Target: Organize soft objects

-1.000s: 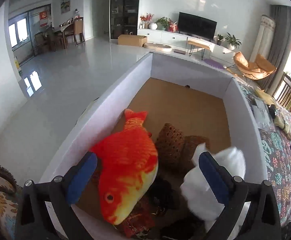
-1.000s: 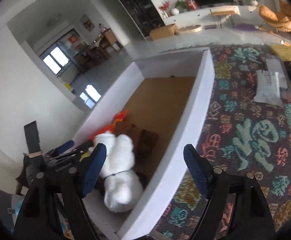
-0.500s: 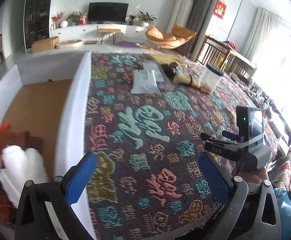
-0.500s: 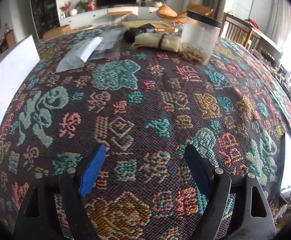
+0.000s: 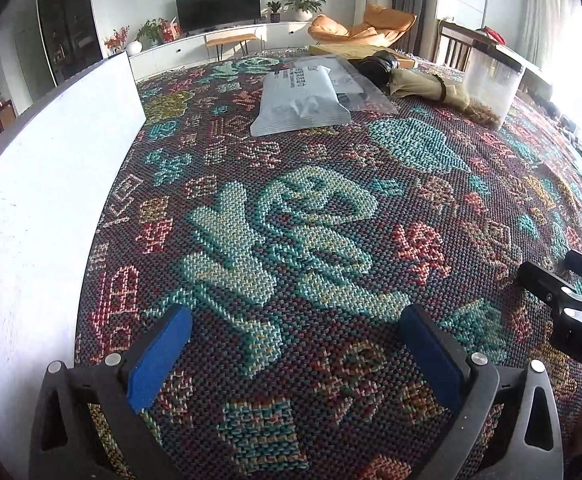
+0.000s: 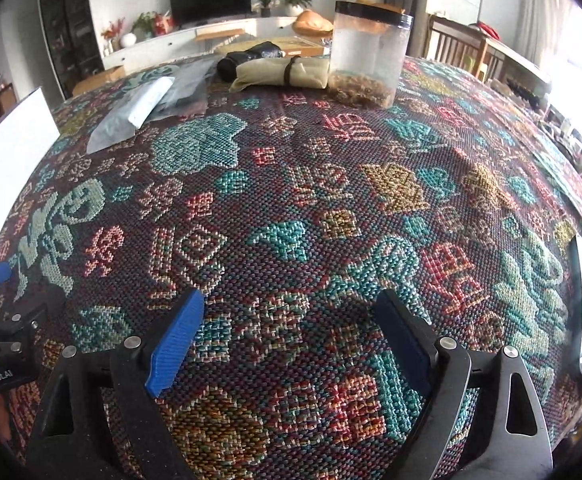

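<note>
Your left gripper (image 5: 295, 344) and right gripper (image 6: 291, 330) have swung from the white box (image 5: 43, 184) to the patterned tablecloth (image 6: 315, 200), fingers apart, empty; no soft toys visible.

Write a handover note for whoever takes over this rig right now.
Left claw: open, empty, over the tablecloth beside the white box.
Right claw: open, empty, over mid-table.
Things: the box's inside is hidden. At the far end lie a beige rolled cloth, a black bundle, a grey pouch and a clear jar.
Done: cannot be judged from these views.
Left: possibly the roll and bundle, if they count as soft.
</note>
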